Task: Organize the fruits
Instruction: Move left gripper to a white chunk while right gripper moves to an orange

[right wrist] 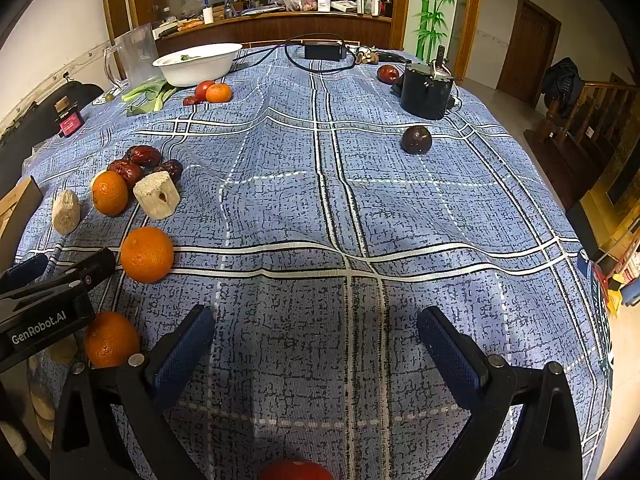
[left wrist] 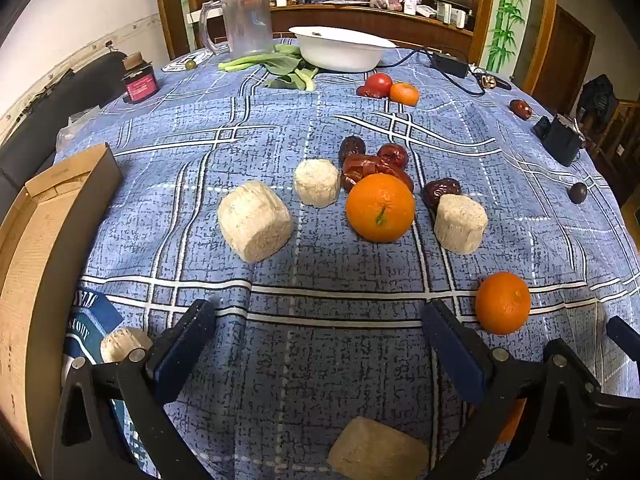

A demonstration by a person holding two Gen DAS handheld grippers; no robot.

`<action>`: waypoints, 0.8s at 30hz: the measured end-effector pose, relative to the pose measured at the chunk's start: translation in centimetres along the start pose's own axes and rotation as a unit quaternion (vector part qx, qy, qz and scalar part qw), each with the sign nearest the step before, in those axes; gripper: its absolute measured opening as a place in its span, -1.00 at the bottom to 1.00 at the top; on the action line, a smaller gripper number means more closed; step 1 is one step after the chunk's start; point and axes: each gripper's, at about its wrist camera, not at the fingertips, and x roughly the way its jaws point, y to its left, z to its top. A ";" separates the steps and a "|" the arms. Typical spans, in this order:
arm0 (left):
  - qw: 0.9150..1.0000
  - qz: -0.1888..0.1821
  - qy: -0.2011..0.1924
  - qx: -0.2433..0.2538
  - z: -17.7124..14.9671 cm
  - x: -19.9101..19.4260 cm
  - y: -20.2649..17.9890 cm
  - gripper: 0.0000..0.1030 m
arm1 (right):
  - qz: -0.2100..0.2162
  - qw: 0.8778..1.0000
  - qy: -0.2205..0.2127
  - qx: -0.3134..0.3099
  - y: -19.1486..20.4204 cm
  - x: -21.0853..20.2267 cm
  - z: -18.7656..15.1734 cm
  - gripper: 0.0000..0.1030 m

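My left gripper (left wrist: 318,332) is open and empty, low over the blue checked tablecloth (left wrist: 320,360). Ahead lie an orange (left wrist: 380,207), several red dates (left wrist: 374,164) and pale corn-cob chunks (left wrist: 254,227). Another orange (left wrist: 503,303) sits to its right. My right gripper (right wrist: 316,334) is open and empty over bare cloth. To its left are two oranges (right wrist: 147,255) (right wrist: 111,339) and the left gripper's body (right wrist: 48,300). A dark passion fruit (right wrist: 416,140) lies far ahead. A white bowl (left wrist: 344,53) stands at the back, with a tomato (left wrist: 379,83) and an orange (left wrist: 404,93) beside it.
A cardboard box (left wrist: 44,248) stands at the left table edge. A clear jug (left wrist: 244,20), greens (left wrist: 280,65) and a small jar (left wrist: 138,80) are at the back left. A black device (right wrist: 426,88) and a cable (right wrist: 320,56) sit at the back right. A red fruit (right wrist: 296,470) lies under my right gripper.
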 end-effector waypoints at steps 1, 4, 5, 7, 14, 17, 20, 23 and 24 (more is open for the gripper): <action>1.000 0.001 0.005 -0.001 0.1 0.0 -0.1 1.00 | -0.001 1.000 -0.001 0.000 0.0 0.0 0.0 0.99; 1.000 -0.003 0.029 0.001 0.7 0.2 -0.5 1.00 | 0.000 1.000 0.000 0.000 0.0 0.0 0.0 0.99; 0.999 -0.004 0.041 0.003 0.8 0.2 -0.7 1.00 | 0.000 1.000 0.000 0.000 0.0 0.0 0.0 0.99; 0.997 -0.011 0.070 -0.004 0.4 0.4 0.3 0.99 | 0.000 1.000 0.000 0.000 0.0 0.0 0.0 0.99; 0.994 -0.038 0.096 -0.043 -0.8 -3.4 2.9 0.98 | 0.009 1.000 0.011 -0.007 -0.2 -0.1 0.1 0.99; 0.995 -0.035 0.085 -0.048 -1.2 -5.6 4.3 0.98 | 0.015 0.999 0.031 -0.010 -0.3 0.1 0.5 0.99; 0.996 -0.030 0.065 -0.046 -1.0 -8.5 5.8 0.88 | 0.010 0.998 0.064 -0.009 -0.1 0.3 0.9 0.99; 0.998 -0.039 0.045 -0.034 -0.9 -10.8 6.6 0.46 | 0.006 0.995 0.098 0.011 -0.3 0.6 1.6 0.99; 0.998 -0.034 0.037 -0.034 -0.9 -11.6 7.0 0.44 | 0.014 0.995 0.097 0.028 -0.4 0.3 1.6 0.99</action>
